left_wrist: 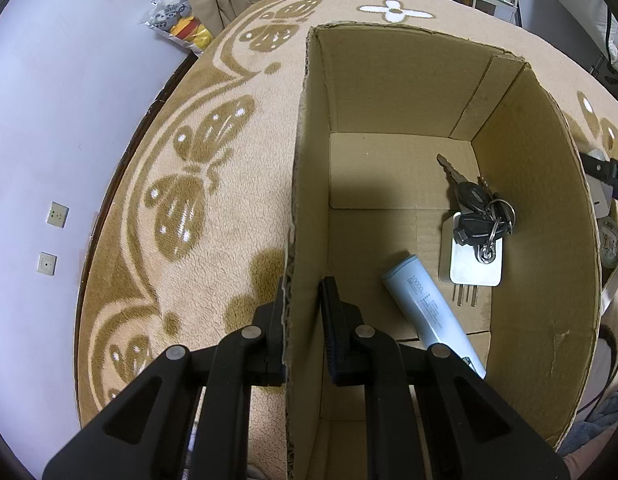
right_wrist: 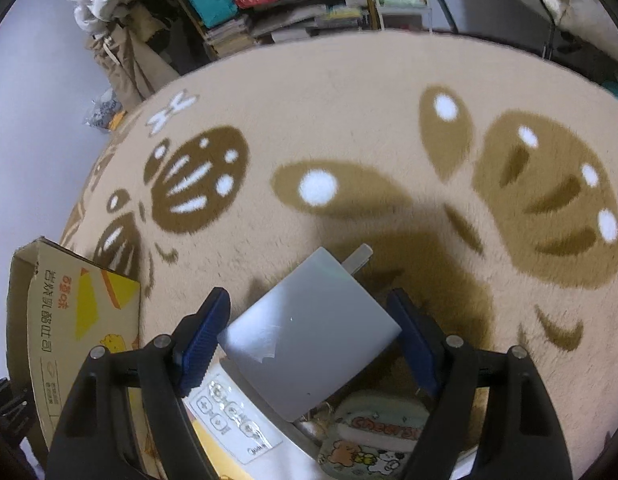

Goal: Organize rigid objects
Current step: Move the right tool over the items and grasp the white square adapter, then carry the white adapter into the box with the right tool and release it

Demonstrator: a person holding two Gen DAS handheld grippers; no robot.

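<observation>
An open cardboard box (left_wrist: 389,80) stands on a beige butterfly-patterned carpet (left_wrist: 213,208). Inside it lie a bunch of keys (left_wrist: 479,216) on top of a flat silvery plug block (left_wrist: 475,270), and a pale blue power bank (left_wrist: 429,308). My left gripper (left_wrist: 303,320) straddles the box's left wall, one finger outside and one inside, closed on the cardboard. In the right wrist view my right gripper (right_wrist: 309,336) holds a grey power adapter (right_wrist: 305,352) by its corners, above the carpet, its metal prong (right_wrist: 359,256) pointing away. The box's printed outer side (right_wrist: 49,320) shows at the left.
Under the adapter lie a white device with buttons (right_wrist: 229,420) and a cartoon-printed pouch (right_wrist: 373,436). Shelves of books and bins (right_wrist: 293,4) stand beyond the carpet. A snack bag (left_wrist: 181,20) rests by the wall at the back left. Open carpet (right_wrist: 349,112) stretches ahead of the right gripper.
</observation>
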